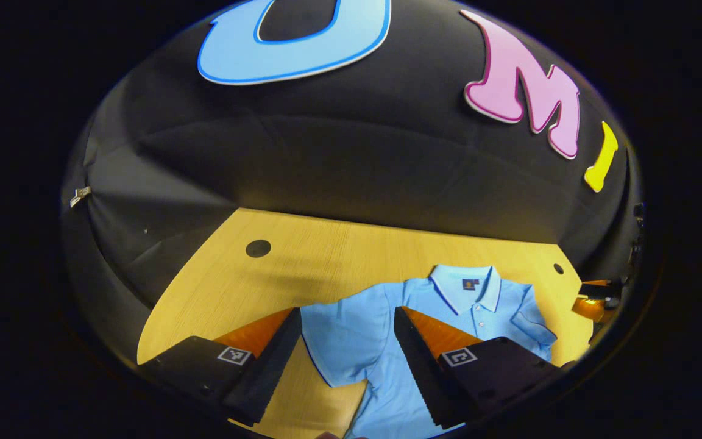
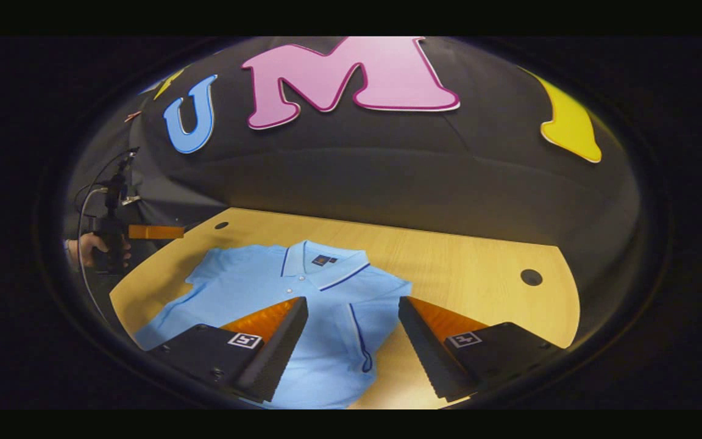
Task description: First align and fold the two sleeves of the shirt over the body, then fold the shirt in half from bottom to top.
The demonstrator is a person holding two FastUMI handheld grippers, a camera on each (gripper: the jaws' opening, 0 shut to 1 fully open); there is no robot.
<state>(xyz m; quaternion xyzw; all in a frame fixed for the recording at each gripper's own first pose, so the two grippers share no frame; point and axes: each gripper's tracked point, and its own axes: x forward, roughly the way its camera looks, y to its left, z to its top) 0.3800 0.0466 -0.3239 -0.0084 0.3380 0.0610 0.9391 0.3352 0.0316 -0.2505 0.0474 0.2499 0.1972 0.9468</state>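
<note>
Two ridged fingers [image 1: 265, 360] of the left gripper [image 1: 346, 317] are seen at the bottom of the left gripper view, spread wide apart with nothing held between them. Each finger is shaped like a wedge, with a row of small teeth along its inner edge and a little square marker on top. Between and behind them the shirt [image 1: 387, 341] is laid flat on the table [image 1: 326, 256]. It is a soft, light blue polo shirt with short sleeves. One sleeve [image 1: 339, 335] is spread out to the side, and a thin dark line is sewn along its edge. The collar [image 1: 467, 286] is folded down, with a small dark tag inside and a few little buttons under it.

In the right gripper view, the right gripper [image 2: 353, 314] is also held open, its toothed fingers [image 2: 278, 353] apart and above the cloth, gripping nothing. The shirt [image 2: 253, 286] is seen lying with its collar [image 2: 323, 262] toward the far wall, and the other sleeve [image 2: 369, 305] is spread out between the fingers. A few gentle wrinkles can be seen in the cloth.

The table [image 2: 460, 262] is made of smooth, pale yellow wood with fine lines in it, and its corners are rounded. A round dark hole [image 2: 531, 277] is cut into it near one far corner. Off at the left edge of this view, a hand [image 2: 86, 247] is wrapped around the handle of the other gripper, with thin cables looping above it.
</note>
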